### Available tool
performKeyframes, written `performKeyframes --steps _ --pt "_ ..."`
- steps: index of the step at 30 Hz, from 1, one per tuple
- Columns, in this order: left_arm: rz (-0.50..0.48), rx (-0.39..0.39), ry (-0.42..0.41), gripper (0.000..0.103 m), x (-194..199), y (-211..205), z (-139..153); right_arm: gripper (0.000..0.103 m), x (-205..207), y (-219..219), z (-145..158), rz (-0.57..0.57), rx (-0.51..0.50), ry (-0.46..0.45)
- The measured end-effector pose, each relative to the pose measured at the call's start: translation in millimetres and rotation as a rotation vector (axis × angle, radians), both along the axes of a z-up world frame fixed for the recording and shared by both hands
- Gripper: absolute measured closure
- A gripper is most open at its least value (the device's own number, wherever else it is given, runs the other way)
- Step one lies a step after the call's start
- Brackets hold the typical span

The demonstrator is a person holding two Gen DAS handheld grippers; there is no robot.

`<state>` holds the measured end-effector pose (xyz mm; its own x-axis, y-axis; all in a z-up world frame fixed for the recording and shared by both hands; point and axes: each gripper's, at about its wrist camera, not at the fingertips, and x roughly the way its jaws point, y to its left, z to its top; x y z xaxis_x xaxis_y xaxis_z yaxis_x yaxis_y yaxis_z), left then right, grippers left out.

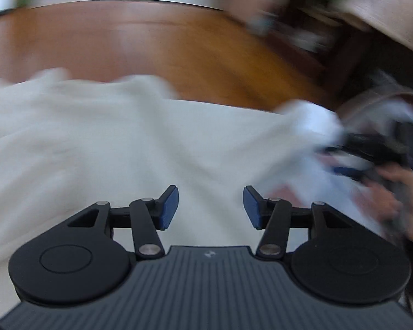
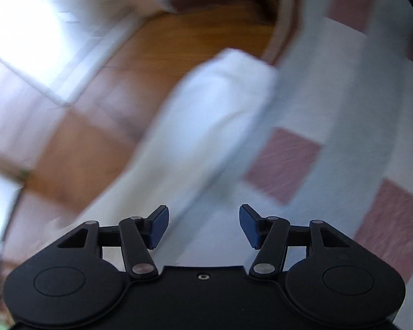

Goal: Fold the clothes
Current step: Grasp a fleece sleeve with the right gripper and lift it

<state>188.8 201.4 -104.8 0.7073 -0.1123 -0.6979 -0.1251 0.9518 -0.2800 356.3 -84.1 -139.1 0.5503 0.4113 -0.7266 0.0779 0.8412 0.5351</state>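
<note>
Left wrist view: left gripper (image 1: 210, 207) spread wide, empty, over a white garment (image 1: 124, 148) on the wooden floor (image 1: 151, 46). At right, a hand (image 1: 393, 192) on what is probably the right gripper, blurred. Right wrist view: right gripper (image 2: 203, 227) also spread, empty; garment lies between floor and checked mat (image 2: 330, 126).

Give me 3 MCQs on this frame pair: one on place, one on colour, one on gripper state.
1. Where does the white garment lie relative to the left gripper?
A. ahead of its fingers
B. clamped between them
C. out of view

2. The squares on the pale cover are
A. green
B. pink
C. black

3. The right gripper is
A. shut on cloth
B. shut, empty
C. open

A: cloth spreads beyond the parted fingers.
B: pink squares show in the right wrist view.
C: a clear gap between the blue pads.
</note>
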Motion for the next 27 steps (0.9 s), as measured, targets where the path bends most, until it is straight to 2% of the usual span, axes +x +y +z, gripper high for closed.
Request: performKeyframes --steps 2,3,5,6,8,12,13,14,15,17,19,21,23,24,26,27 --pt "-0.116 0.097 -0.025 0.053 12 -26 0 0.040 15 -5 -5 -0.045 0.002 0.027" --pt "-0.144 0.135 -0.031 0.053 16 -36 -1 0.040 23 -8 -8 -0.068 0.004 0.040" --pt "-0.163 0.159 -0.020 0.053 27 -47 -11 0.039 38 -13 -14 -0.113 0.006 0.066" --pt "-0.145 0.161 -0.005 0.053 31 -47 -17 0.036 45 -15 -16 -0.136 0.007 0.080" --pt "-0.100 0.134 0.021 0.053 39 -40 -28 0.032 60 -12 -17 -0.145 -0.044 0.046" --pt "-0.037 0.045 0.020 0.052 50 -14 -36 0.029 79 18 -21 -0.077 -0.262 -0.075" --pt "-0.032 0.038 0.018 0.052 52 -10 -37 0.037 82 27 -20 -0.048 -0.324 -0.101" --pt "-0.033 0.032 0.018 0.052 56 -6 -40 0.093 85 36 -17 -0.011 -0.396 -0.124" --pt "-0.038 0.026 0.016 0.052 59 -4 -39 0.096 85 40 -12 0.002 -0.446 -0.156" --pt "-0.063 0.020 0.014 0.052 65 -6 -39 0.097 76 30 12 -0.069 -0.427 -0.266" --pt "-0.104 0.019 0.017 0.048 72 -12 -39 0.097 74 19 33 -0.118 -0.422 -0.332" --pt "-0.140 0.032 0.030 0.042 80 -20 -42 0.097 80 16 47 -0.083 -0.468 -0.360" --pt "-0.153 0.055 0.057 0.028 88 -29 -48 0.097 81 18 57 -0.043 -0.487 -0.382" --pt "-0.135 0.060 0.087 0.026 94 -31 -54 0.097 80 24 61 -0.022 -0.503 -0.394" --pt "-0.087 0.022 0.131 0.025 102 -26 -64 0.097 72 37 67 0.020 -0.543 -0.427" --pt "-0.069 -0.021 0.118 0.025 98 -18 -59 0.097 65 42 71 0.035 -0.553 -0.443"
